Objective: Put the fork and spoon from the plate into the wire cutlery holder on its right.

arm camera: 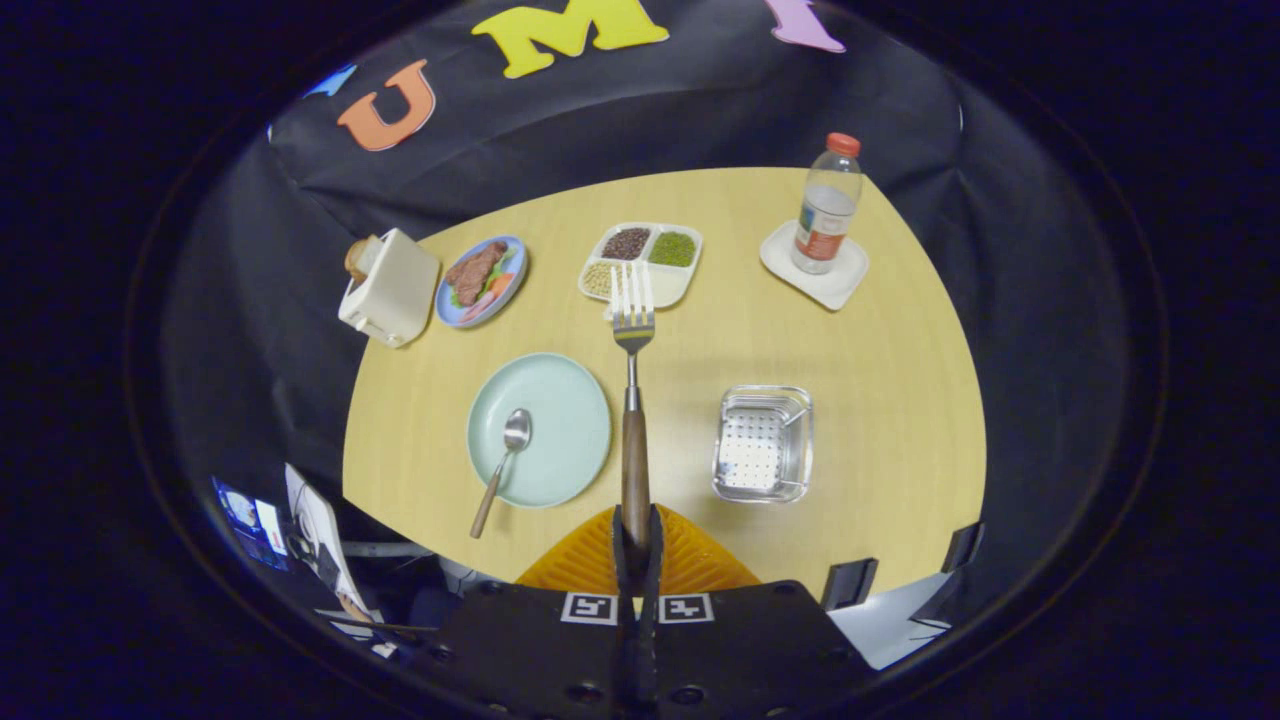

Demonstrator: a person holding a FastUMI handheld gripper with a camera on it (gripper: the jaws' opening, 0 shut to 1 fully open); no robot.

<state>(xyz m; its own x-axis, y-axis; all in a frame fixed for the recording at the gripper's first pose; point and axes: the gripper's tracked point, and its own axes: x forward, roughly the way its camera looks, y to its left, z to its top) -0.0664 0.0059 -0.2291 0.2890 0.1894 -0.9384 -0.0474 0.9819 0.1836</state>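
Gripper (636,535) fingers closed on the brown wooden handle of the steel fork (633,400), which sticks straight out ahead, tines far, above the round light-wood table (880,380). Wooden-handled steel spoon (503,465) lies on the pale green round plate (540,430), left of the fork, handle end past the near rim. Perforated steel cutlery holder (762,443) sits right of the plate, nothing visible inside. Far side: white toaster (388,287), blue plate of food (481,280), white divided tray of beans (640,262), clear bottle with red cap (826,205) on a white square coaster (814,265).
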